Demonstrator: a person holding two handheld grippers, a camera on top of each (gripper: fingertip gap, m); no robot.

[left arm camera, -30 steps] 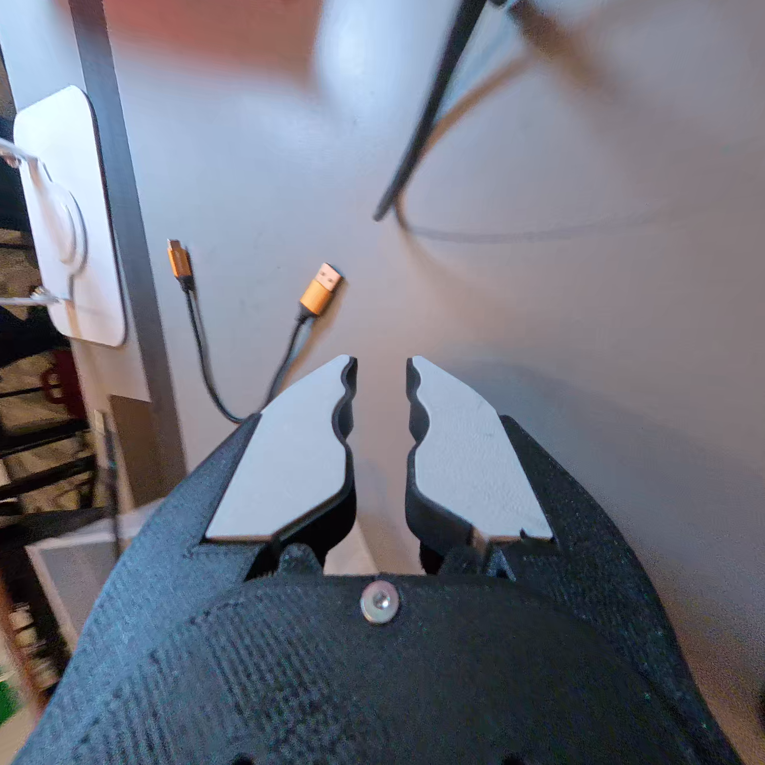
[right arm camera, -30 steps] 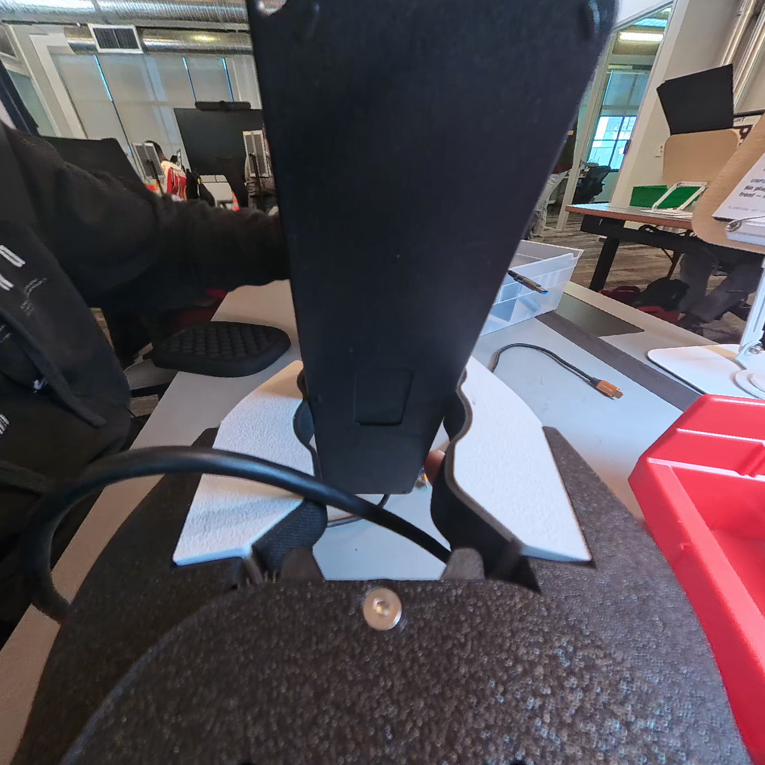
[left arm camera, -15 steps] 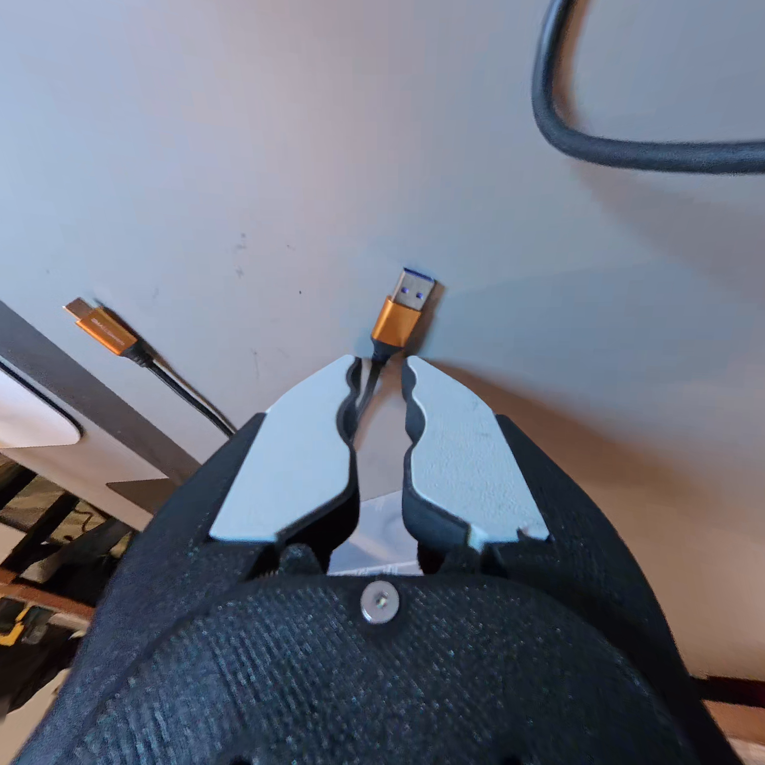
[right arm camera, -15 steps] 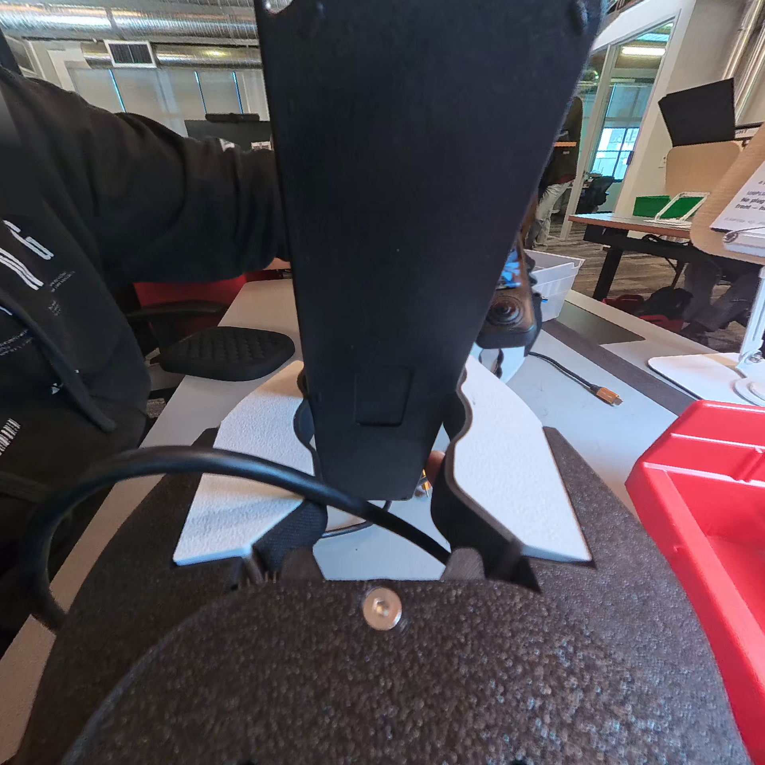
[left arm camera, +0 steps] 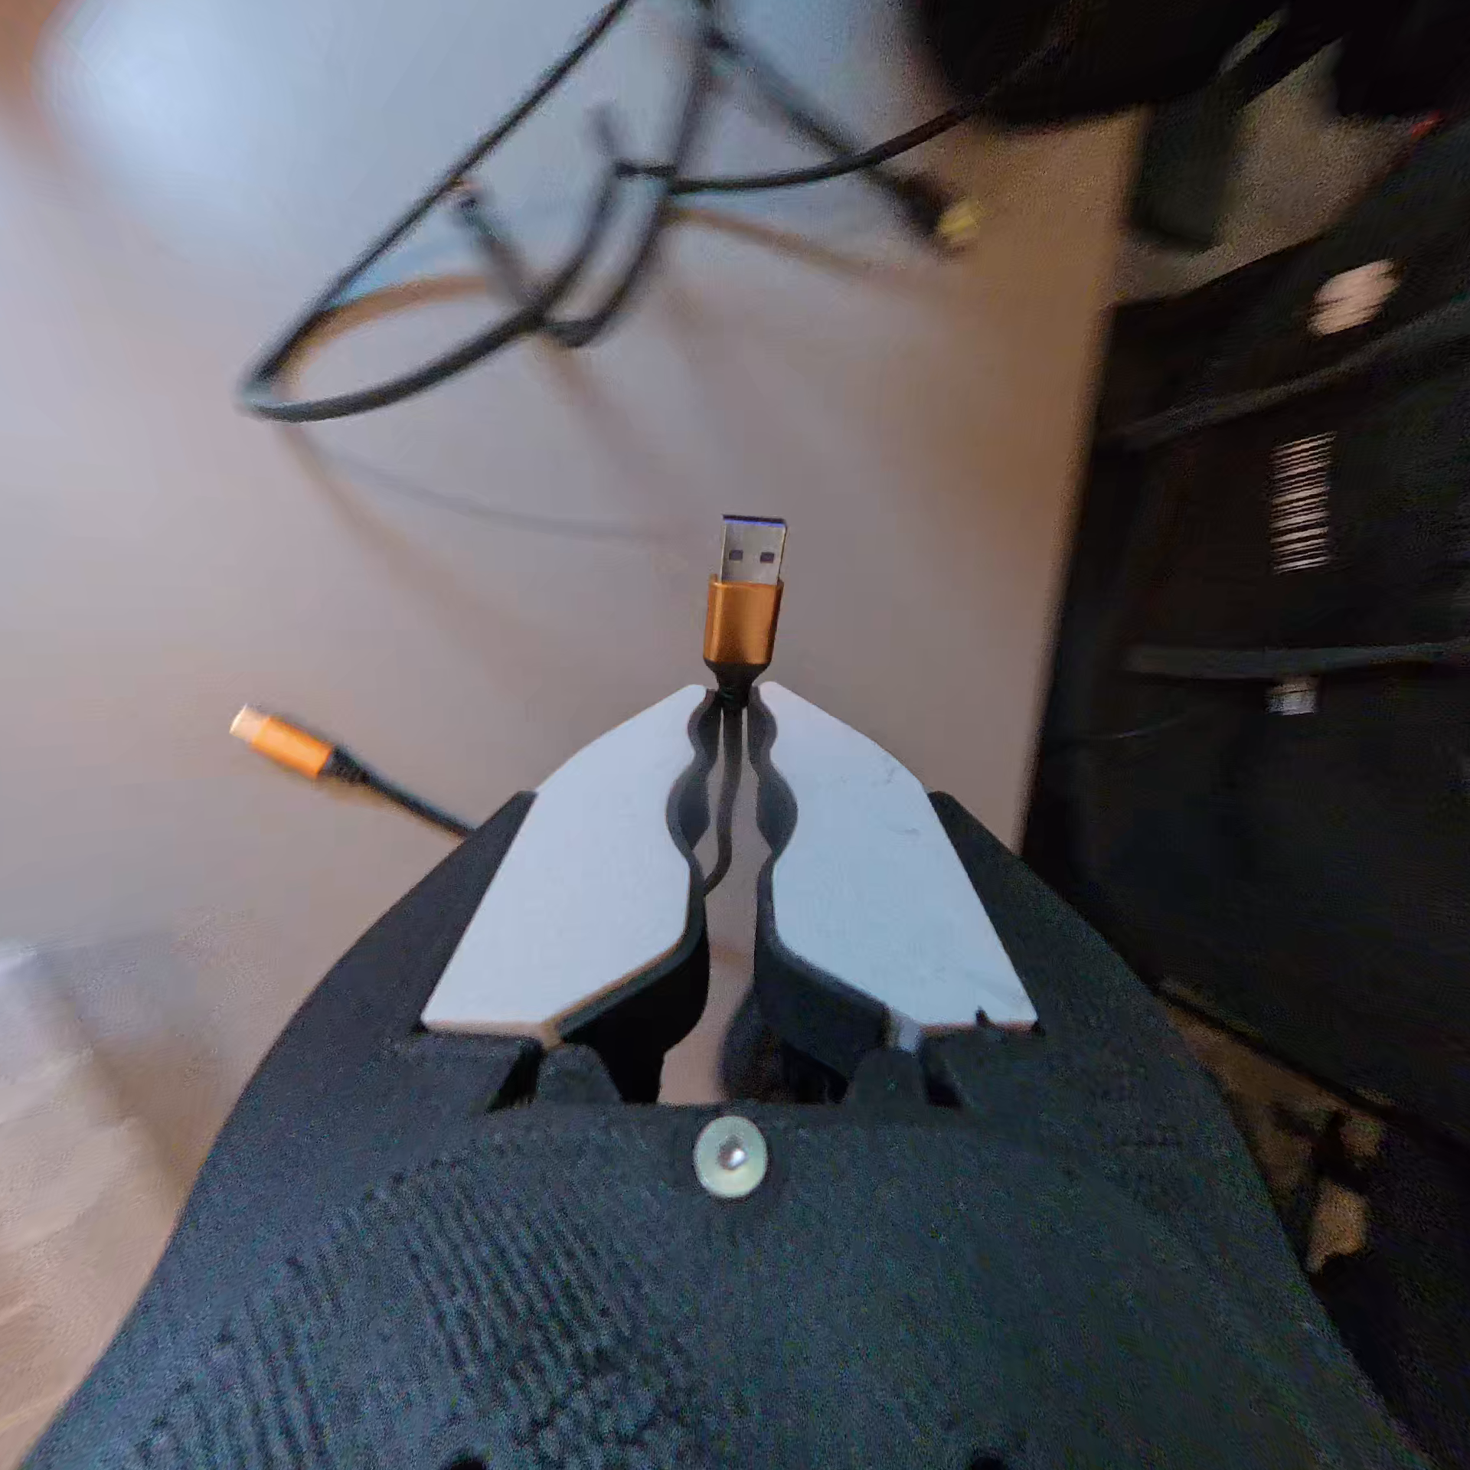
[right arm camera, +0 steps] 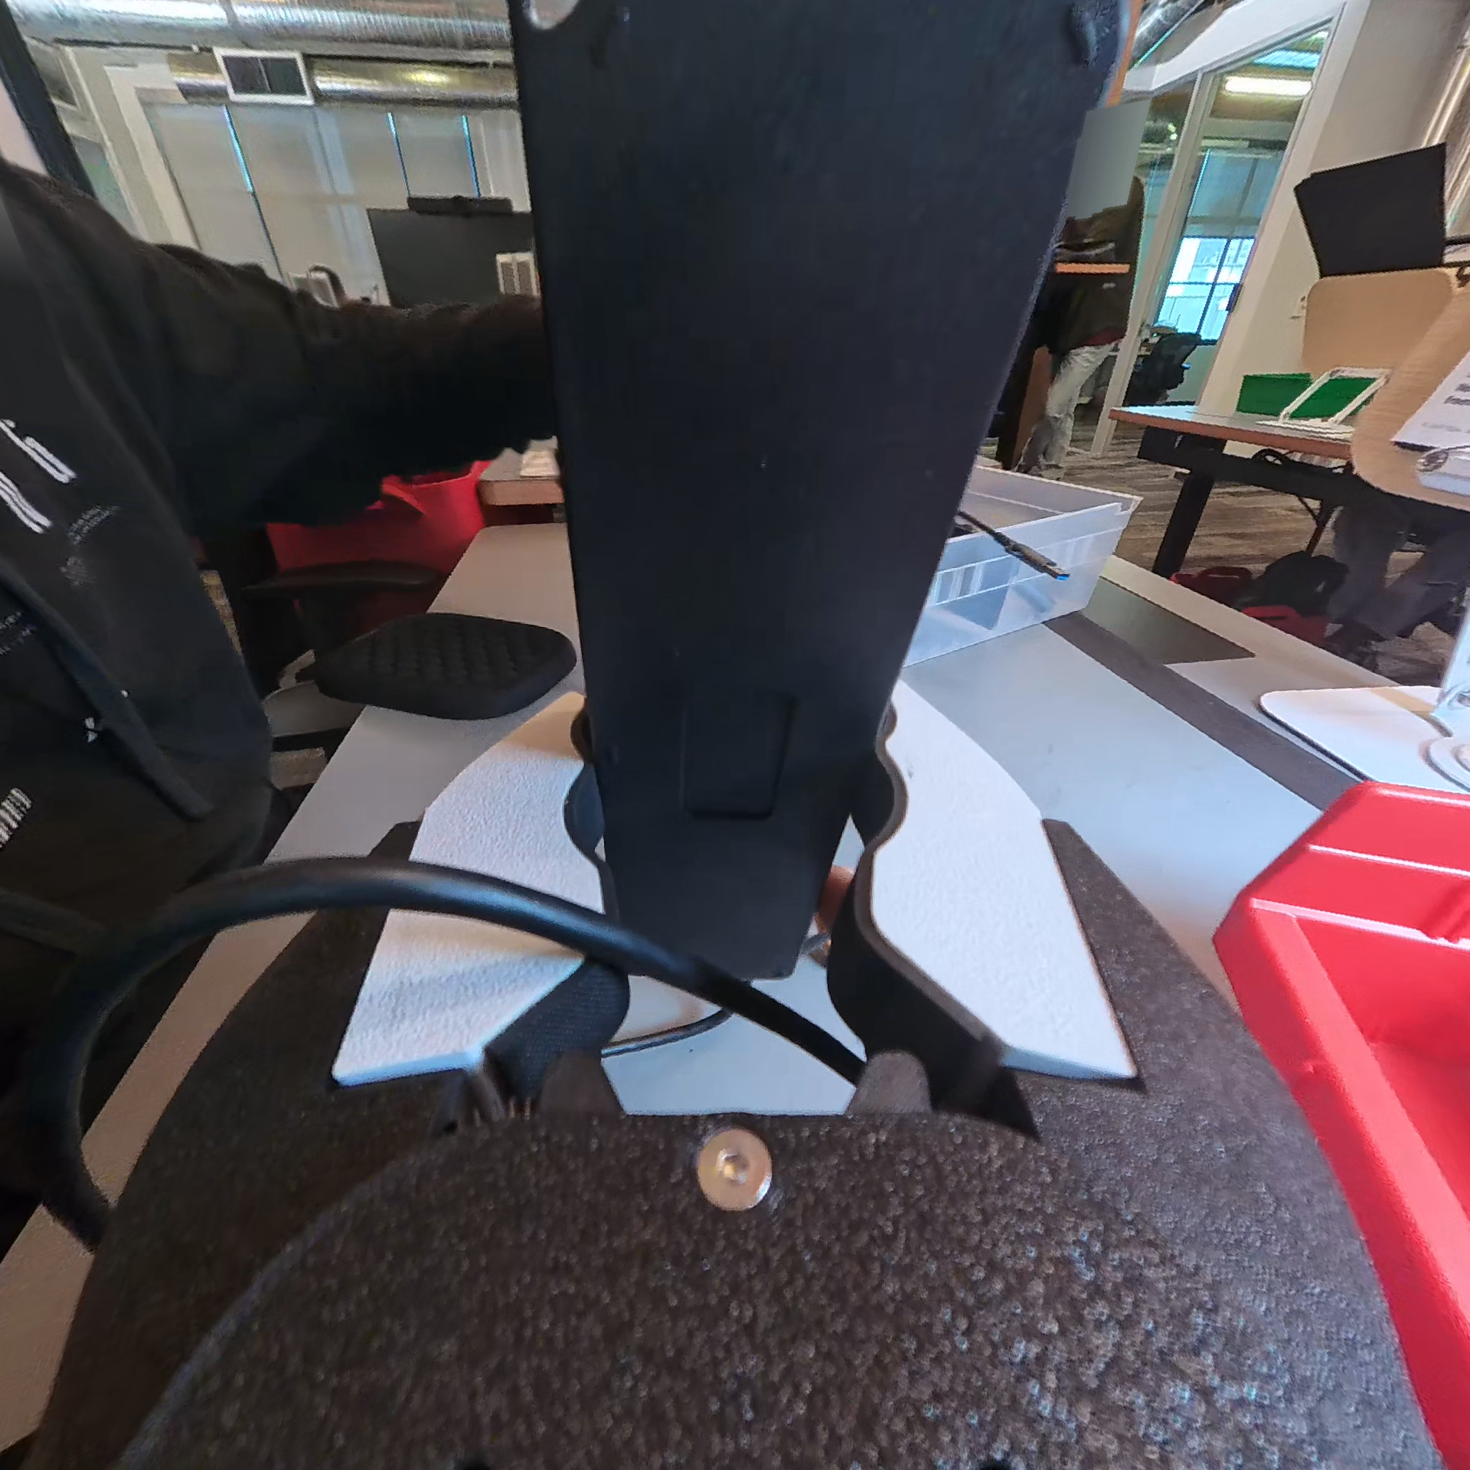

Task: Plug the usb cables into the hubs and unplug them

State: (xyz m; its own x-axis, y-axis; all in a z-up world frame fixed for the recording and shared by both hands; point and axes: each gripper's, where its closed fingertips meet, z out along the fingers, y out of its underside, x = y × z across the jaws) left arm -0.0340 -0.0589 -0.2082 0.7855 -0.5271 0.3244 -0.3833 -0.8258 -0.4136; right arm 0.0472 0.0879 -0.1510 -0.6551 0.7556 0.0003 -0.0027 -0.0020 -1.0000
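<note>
My left gripper [left arm camera: 733,694] is shut on the thin black cord of a USB cable, just behind its orange USB-A plug [left arm camera: 746,593]. The plug sticks straight out past the fingertips, above the grey table [left arm camera: 239,557]. The cable's other end, a small orange plug [left arm camera: 282,744], lies on the table to the left. My right gripper [right arm camera: 732,764] is shut on a long flat black USB hub [right arm camera: 795,398] and holds it upright. The hub's black cord [right arm camera: 318,887] loops off to the left. The hub's ports do not show.
Loose black cables [left arm camera: 445,318] lie on the table ahead of the left gripper. A red bin [right arm camera: 1368,994] stands at the right, a clear plastic tray [right arm camera: 1026,573] farther back, and a white stand base [right arm camera: 1352,716] beyond the bin. A person's dark sleeve [right arm camera: 239,398] reaches across the left. My right fingertips sit around 20 cm from my left ones.
My left gripper closed on the orange cable's cord, lifted it off the table and swung round, so the plug now points ahead. The right gripper kept still with the hub.
</note>
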